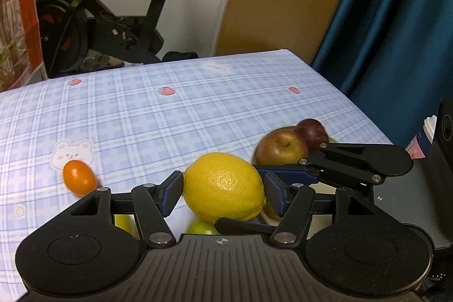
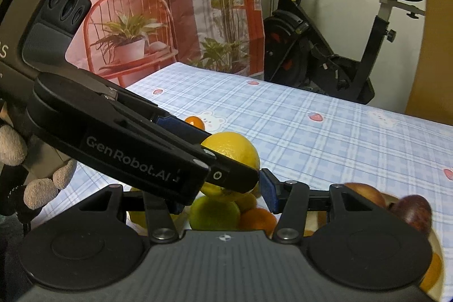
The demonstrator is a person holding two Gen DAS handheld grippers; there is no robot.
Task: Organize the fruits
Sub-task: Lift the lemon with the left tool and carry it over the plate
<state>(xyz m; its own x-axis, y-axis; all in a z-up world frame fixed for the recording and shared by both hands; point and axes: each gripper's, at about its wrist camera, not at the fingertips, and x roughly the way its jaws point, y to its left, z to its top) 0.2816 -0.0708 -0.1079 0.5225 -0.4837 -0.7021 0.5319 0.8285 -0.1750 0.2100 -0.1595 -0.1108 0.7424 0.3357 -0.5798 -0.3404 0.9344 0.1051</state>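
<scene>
My left gripper [image 1: 223, 188] is shut on a yellow lemon [image 1: 223, 186], its blue pads pressing on both ends just above the table. In the right wrist view it reaches in from the left with the lemon [image 2: 235, 152]. My right gripper [image 2: 223, 200] sits close under and beside the lemon. Its right pad [image 2: 269, 194] is at the lemon's edge; the left pad is hidden, so its grip is unclear. Below lie a green fruit [image 2: 215, 212] and an orange [image 2: 259, 217]. An apple [image 1: 280, 146] and a dark plum [image 1: 311, 129] sit to the right. A small orange fruit [image 1: 79, 177] lies on the cloth at the left.
The table carries a blue checked cloth [image 1: 170, 118]; its far edge and right corner are near. The rim of a bowl [image 2: 437, 245] shows under the fruit pile. An exercise bike [image 1: 93, 27], a blue curtain [image 1: 396, 19] and a printed backdrop [image 2: 141, 4] stand beyond. A gloved hand [image 2: 11, 143] holds the left gripper.
</scene>
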